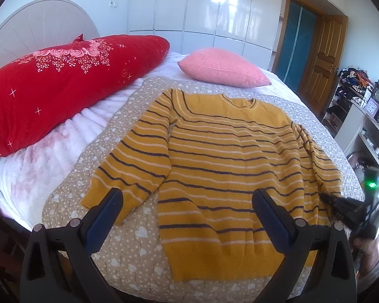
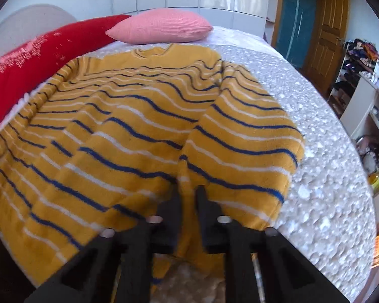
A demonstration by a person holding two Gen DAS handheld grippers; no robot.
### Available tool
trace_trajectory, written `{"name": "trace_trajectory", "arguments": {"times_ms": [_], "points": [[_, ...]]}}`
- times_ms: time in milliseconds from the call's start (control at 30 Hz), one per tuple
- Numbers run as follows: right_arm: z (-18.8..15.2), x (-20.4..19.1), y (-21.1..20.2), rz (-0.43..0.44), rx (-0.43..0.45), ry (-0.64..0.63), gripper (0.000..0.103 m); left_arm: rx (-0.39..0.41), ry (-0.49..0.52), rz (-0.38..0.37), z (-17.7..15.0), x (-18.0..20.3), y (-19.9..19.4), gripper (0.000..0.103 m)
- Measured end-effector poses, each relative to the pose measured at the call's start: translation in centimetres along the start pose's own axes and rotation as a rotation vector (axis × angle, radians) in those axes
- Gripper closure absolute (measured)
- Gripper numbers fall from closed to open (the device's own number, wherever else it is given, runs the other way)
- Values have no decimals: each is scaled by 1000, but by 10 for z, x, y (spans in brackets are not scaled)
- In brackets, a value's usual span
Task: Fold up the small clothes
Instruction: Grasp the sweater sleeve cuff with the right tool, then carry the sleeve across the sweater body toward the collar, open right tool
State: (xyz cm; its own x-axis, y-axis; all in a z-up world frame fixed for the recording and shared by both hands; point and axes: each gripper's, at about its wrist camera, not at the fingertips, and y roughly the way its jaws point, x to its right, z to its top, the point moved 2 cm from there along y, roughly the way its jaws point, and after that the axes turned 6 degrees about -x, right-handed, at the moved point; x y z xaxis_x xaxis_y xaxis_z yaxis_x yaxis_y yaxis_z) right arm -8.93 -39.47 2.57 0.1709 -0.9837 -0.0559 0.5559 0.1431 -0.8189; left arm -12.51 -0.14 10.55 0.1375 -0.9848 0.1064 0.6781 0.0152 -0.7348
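A mustard-yellow sweater [image 1: 224,156] with navy and white stripes lies spread face up on the quilt, neck toward the far side. My left gripper [image 1: 187,202] is open and empty, hovering over the sweater's lower hem, with the left sleeve cuff [image 1: 98,197] by its left finger. My right gripper [image 2: 188,197] is shut on the right sleeve [image 2: 240,151] of the sweater [image 2: 101,139], holding it slightly lifted near the cuff. The right gripper also shows in the left wrist view [image 1: 341,207] at the right sleeve's end.
A patterned beige-grey quilt [image 1: 128,247] covers the bed. A red floral pillow [image 1: 58,85] lies at the far left and a pink pillow [image 1: 222,68] beyond the neck. Shelves with clutter [image 1: 361,106] and a wooden door [image 1: 323,58] stand to the right.
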Motion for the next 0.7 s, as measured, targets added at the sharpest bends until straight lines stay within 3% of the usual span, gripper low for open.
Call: {"name": "trace_trajectory", "arguments": {"times_ms": [67,133,267,400,500,533,567,600,700], "points": [[11,17,-22,43,55,62,97,2,3,8,0,0,0,1],[25,42,-41,28,109,120,97,-3,0,7,2,1,2,1],[58,120,-57,-175,153,261,97,-2,-9,-12,3,3,2,1],[67,187,-41,-382,70,408,93,4,-4,17,4,-1,2,1],[54,192,-48,-304,90,462,93,1,-26,64,4,-20,9,1],[49,184,-50,-260,99,456,84,-6,-36,79,3,-27,13,1],[44,172,-51,-209,96,437,73,-23,-58,98,3,-39,19,1],[39,156,-49,-160,86,410,70,-36,-80,105,3,-48,23,1],[31,112,-42,-71,46,334,70,-74,-179,109,-1,-84,31,1]]}}
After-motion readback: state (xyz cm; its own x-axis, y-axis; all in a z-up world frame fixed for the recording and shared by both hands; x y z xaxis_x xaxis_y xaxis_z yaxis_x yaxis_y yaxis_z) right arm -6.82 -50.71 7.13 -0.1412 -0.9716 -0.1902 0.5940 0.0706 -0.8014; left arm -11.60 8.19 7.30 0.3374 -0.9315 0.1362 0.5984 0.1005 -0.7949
